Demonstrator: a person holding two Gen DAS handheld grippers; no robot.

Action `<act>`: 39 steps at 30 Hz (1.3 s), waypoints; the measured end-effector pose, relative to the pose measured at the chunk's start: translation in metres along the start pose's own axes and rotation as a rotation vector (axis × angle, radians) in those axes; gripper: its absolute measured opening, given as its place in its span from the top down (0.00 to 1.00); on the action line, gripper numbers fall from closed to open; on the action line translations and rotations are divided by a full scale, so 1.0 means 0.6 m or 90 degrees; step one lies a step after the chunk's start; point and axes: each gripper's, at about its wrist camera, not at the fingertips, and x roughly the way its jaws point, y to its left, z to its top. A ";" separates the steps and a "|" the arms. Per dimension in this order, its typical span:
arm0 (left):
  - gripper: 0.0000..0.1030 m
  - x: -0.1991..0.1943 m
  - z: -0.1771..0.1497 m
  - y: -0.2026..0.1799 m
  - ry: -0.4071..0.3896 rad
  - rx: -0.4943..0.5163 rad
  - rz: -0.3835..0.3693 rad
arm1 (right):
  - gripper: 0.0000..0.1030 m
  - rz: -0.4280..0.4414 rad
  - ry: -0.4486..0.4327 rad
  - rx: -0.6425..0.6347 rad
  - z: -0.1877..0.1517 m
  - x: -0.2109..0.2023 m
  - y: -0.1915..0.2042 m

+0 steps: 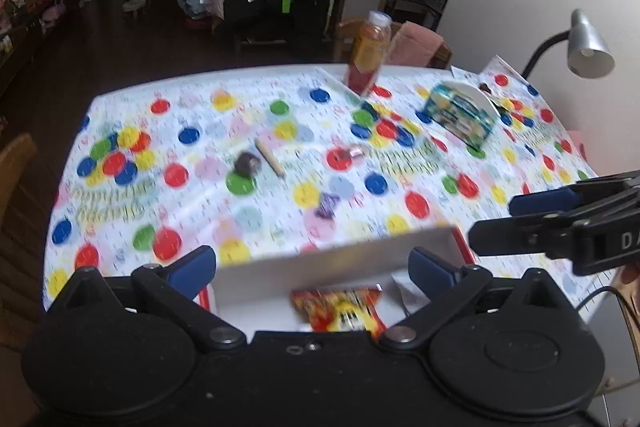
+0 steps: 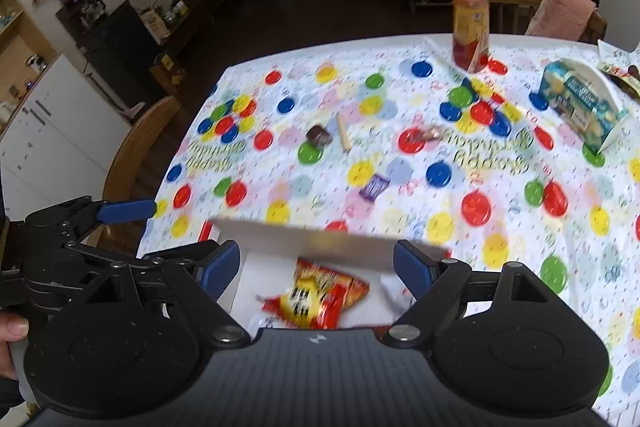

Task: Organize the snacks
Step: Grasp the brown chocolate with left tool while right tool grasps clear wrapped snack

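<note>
Inside the white box point(image 2: 312, 247), near the table edge closest to both cameras, lies one red and yellow snack bag point(image 2: 316, 297), made of shiny crinkled foil; its long axis runs slantwise, one end toward the far right corner of the box and the other toward the near left. Beside it in the box there is a crumpled white wrapper point(image 2: 394, 293). The box is of smooth card, rectangular, with red outside. Four small snacks lie loose on the cloth beyond the box: one purple candy point(image 2: 374, 185), one dark round chocolate point(image 2: 319, 135), one tan stick point(image 2: 343, 131) that points away from the cameras and a little left, and one small reddish candy point(image 2: 426, 134). Further away stand one orange bottle point(image 2: 471, 23) with a white cap, upright, and one blue carton point(image 2: 580, 105). The cloth point(image 2: 520, 247) is white with coloured dots. The left gripper point(image 1: 312, 267) has its jaws wide apart above the box and holds nothing. The right gripper point(image 2: 316, 263) is also spread wide over the box, empty. Both views are blurred.
</note>
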 end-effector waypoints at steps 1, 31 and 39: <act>0.01 0.004 0.010 0.003 -0.004 -0.001 0.005 | 0.18 -0.005 0.000 0.005 0.012 0.001 -0.005; 0.12 0.311 0.188 0.098 0.089 -0.016 0.051 | 0.23 -0.086 0.116 0.065 0.266 0.289 -0.197; 0.20 0.397 0.185 0.121 0.133 -0.025 0.048 | 0.33 -0.089 0.168 0.069 0.267 0.379 -0.242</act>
